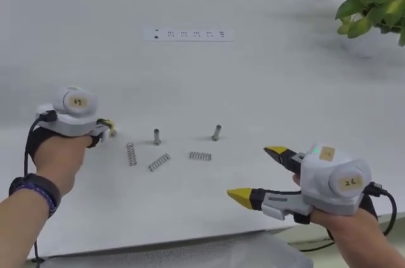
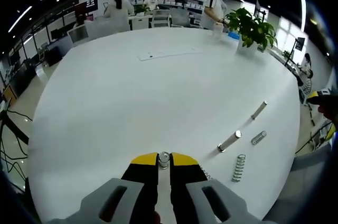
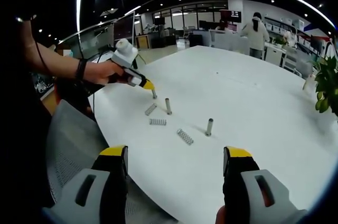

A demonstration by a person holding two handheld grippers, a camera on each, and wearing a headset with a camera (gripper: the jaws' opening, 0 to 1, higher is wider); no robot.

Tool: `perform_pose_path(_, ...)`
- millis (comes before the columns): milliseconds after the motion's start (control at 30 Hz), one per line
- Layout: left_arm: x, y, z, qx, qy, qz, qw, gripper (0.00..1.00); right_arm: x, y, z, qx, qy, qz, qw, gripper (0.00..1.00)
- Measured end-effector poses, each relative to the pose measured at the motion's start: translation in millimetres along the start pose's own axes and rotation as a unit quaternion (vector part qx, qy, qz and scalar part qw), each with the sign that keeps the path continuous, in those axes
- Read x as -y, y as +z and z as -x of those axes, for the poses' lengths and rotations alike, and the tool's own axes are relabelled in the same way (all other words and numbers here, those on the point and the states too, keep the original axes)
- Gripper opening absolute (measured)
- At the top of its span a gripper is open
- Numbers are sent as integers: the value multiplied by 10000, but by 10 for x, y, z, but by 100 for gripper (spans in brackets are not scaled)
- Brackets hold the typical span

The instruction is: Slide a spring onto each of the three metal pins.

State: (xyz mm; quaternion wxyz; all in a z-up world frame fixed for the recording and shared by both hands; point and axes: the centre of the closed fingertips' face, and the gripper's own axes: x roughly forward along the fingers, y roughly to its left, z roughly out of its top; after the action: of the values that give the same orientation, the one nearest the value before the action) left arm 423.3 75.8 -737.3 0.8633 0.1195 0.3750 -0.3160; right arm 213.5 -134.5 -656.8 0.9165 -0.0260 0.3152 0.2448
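Step in hand is judged as the first: no spring is seated on any pin yet. The left gripper [image 2: 164, 161] is nearly closed, with its jaws clamped on the held pin [image 3: 154, 94], which stands upright on the table [image 1: 253, 78] right at the tips. The right gripper [image 3: 175, 153] is held wide apart with nothing between its jaws, and all parts lie well ahead of it.

Counted:
- **Pins:** three. One is in the left jaws. The second pin [image 1: 157, 136] and third pin [image 1: 216, 132] stand free, off to that gripper's right.
- **Springs:** three, all lying flat and loose. The near spring [image 1: 131, 153] lies just beside the left tips. The middle spring [image 1: 159, 162] and far spring [image 1: 200, 155] lie between the two grippers.

Next move, as judged: a spring is to be reached by the right gripper, pinched lightly across the coils, turned end-on and lowered over the held pin. The left grip sits at the pin's top, so it likely has to be shifted lower or let go for the coil to pass.
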Motion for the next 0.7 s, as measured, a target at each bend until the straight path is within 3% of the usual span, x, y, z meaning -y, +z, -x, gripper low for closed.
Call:
perform_pose_path(300, 19, -97, 44, -31, -22, 32, 10000, 0, -16, -16, -5, -5, 10, -10, 10000, 73)
perform_pose_path(700, 143, -132, 40, -41, -91, -53, 9999, 0, -18, -31, 3, -23, 21, 9, 10000, 73)
